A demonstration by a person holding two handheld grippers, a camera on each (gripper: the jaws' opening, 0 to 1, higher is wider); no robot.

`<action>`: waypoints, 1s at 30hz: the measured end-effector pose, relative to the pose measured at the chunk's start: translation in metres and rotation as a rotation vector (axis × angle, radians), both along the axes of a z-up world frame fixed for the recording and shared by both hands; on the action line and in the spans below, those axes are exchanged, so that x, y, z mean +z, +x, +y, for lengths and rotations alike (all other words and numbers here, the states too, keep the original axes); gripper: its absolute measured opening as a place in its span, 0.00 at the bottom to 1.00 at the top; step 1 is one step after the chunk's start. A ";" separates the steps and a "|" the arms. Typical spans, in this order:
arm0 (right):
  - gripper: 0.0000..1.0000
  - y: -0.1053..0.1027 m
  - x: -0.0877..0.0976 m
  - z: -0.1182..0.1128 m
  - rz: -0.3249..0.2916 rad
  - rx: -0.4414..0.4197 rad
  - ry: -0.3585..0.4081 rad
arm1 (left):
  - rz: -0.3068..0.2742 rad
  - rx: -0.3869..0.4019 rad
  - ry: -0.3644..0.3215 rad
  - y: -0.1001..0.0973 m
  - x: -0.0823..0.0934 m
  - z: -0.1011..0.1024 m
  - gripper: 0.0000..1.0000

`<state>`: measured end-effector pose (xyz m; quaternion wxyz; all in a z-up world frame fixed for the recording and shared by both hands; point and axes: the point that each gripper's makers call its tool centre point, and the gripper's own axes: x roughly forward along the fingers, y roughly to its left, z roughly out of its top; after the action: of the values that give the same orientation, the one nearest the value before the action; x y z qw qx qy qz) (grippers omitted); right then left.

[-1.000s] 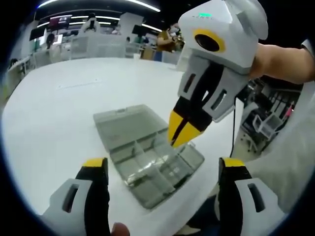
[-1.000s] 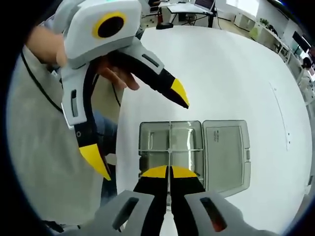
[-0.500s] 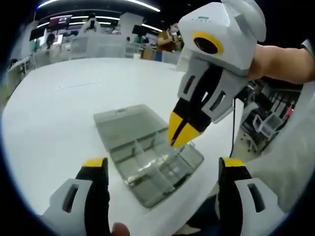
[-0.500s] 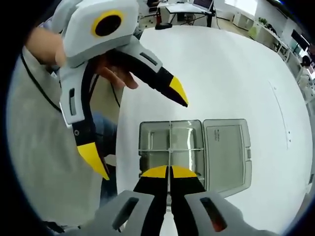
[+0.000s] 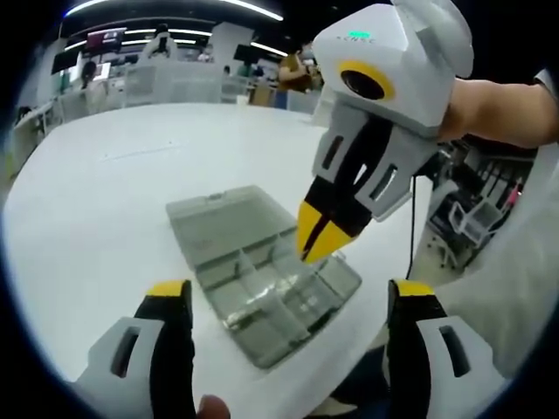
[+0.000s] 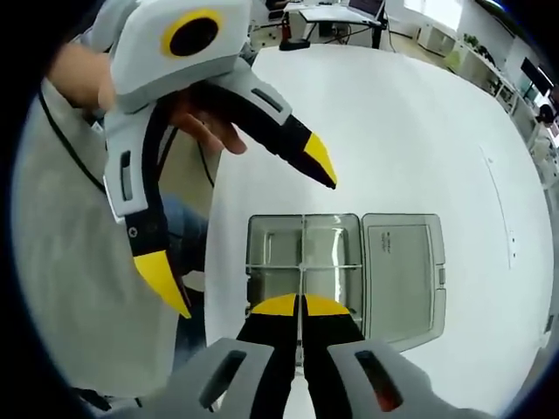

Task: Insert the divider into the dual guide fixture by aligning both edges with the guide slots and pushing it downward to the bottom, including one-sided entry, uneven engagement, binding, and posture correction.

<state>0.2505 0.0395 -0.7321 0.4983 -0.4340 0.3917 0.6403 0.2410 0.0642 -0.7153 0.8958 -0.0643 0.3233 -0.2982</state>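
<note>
Right gripper view looks straight down on the clear plastic box, which lies open on the white table with its lid folded flat to one side. A long divider runs down the middle of the tray, crossed by a shorter one, so the tray reads as four compartments. The right gripper sits at the near edge of the box directly over the long divider's line, jaws pressed together. Whether they pinch the divider's edge or merely close above it I cannot tell. That centred position suits pushing the divider straight down its slots without tipping it.

In the left gripper view the same gripper points its yellow tips down into the tray, close to the cross of the partitions. The left gripper hangs above and to the side of the box with its jaws spread wide, holding nothing, probably kept clear so it can steady the box if the divider binds.
</note>
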 end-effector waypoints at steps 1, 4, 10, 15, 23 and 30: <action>0.00 0.000 0.000 0.000 0.000 -0.001 -0.004 | 0.000 0.000 0.000 0.000 0.000 0.000 0.90; 0.00 -0.001 0.000 0.000 -0.002 0.006 -0.008 | 0.000 -0.001 0.001 0.000 0.000 0.000 0.90; 0.00 -0.001 0.001 0.001 -0.007 0.008 -0.010 | 0.000 -0.001 0.001 0.000 0.000 0.000 0.90; 0.00 -0.001 0.006 0.005 -0.009 0.008 0.003 | 0.003 -0.002 0.000 0.000 -0.001 -0.001 0.90; 0.00 0.002 0.003 0.000 -0.013 0.001 -0.012 | 0.004 -0.002 -0.001 0.000 -0.001 -0.001 0.90; 0.00 0.002 0.003 -0.002 -0.008 -0.009 -0.011 | 0.004 -0.005 0.000 0.000 -0.002 -0.002 0.89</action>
<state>0.2521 0.0372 -0.7296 0.5002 -0.4374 0.3950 0.6343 0.2408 0.0619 -0.7170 0.8944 -0.0643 0.3253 -0.3002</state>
